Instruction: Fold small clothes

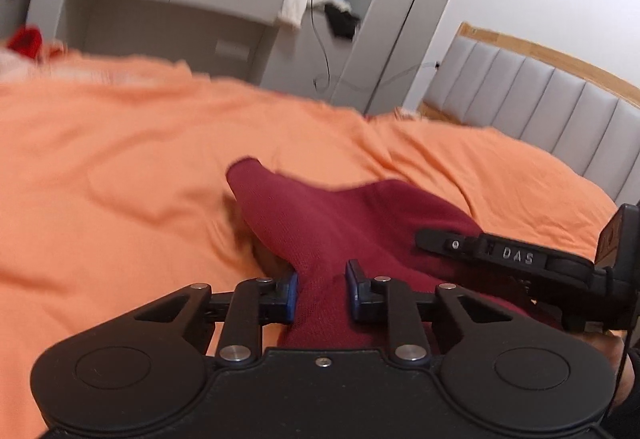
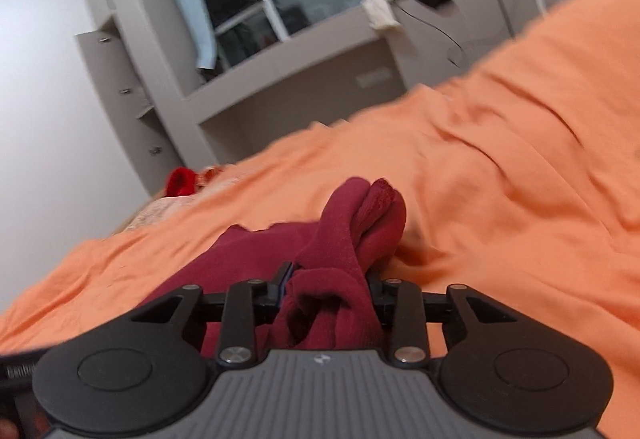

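Maroon knit garment [image 1: 340,223] lies bunched on the orange bedsheet [image 1: 120,159], pinched at one end by the left gripper [image 1: 322,289] and at the other by the right gripper [image 2: 328,291].

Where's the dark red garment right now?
The dark red garment lies on the orange bedsheet, low and central in both wrist views, gripped between the jaws of the left gripper and the right gripper.
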Available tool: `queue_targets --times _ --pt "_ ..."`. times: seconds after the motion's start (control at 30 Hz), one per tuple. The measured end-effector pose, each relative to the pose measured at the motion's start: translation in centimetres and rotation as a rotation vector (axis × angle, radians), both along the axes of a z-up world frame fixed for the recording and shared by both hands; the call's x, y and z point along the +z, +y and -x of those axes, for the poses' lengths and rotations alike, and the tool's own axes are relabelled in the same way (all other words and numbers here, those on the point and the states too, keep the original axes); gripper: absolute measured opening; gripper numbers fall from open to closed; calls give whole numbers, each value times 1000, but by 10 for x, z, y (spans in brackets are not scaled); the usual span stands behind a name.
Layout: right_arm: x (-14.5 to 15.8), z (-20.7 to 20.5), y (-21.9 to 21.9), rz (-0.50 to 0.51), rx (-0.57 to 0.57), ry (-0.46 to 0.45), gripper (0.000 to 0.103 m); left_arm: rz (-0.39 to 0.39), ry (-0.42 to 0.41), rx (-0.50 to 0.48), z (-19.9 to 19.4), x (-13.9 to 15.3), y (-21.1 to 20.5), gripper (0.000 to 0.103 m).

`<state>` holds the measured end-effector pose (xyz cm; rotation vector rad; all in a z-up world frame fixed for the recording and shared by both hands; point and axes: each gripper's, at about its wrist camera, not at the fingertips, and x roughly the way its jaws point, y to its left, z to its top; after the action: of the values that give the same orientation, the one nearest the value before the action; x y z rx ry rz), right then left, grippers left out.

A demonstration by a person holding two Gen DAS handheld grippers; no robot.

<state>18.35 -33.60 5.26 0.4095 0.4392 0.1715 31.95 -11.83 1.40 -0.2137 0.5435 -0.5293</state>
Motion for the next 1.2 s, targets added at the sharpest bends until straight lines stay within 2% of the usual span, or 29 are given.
queue_targets --times 0.17,0.3,0.37,0.47,0.53,0.57,0.67,0.77,0.83,0.9,0.93,0.97,1.03,1.2 --pt "17 1 45 88 68 -143 36 -30 -109 64 11 26 22 25" --pt "16 -9 72 108 108 -177 36 -87 -180 127 16 38 40 26" --pt "9 -16 81 130 124 -154 37 -103 -159 147 14 37 47 26" --pt "-4 -28 85 157 126 -42 38 -110 -15 168 1 22 54 28" --pt "-11 -32 77 128 102 30 39 -139 86 206 -6 7 56 34" --pt "-13 -34 69 84 99 68 41 -150 105 218 -6 2 56 35" --pt "-16 -31 53 16 100 101 51 -150 98 227 -3 3 58 45" --pt "-15 -24 46 20 111 93 56 -187 78 250 4 5 53 62" --pt "-15 -18 43 19 108 88 63 -208 70 281 7 3 50 77" --pt "-15 -12 41 20 109 85 73 -211 65 303 10 3 49 82" --pt "-15 -12 39 20 113 88 83 -208 64 310 14 2 51 85" --pt "-16 -11 38 20 117 92 87 -204 65 316 16 0 53 86" --pt "-18 -12 44 22 120 96 89 -195 66 332 17 -1 56 93" --pt "-18 -3 43 25 99 95 97 -177 69 356 23 -3 60 98"
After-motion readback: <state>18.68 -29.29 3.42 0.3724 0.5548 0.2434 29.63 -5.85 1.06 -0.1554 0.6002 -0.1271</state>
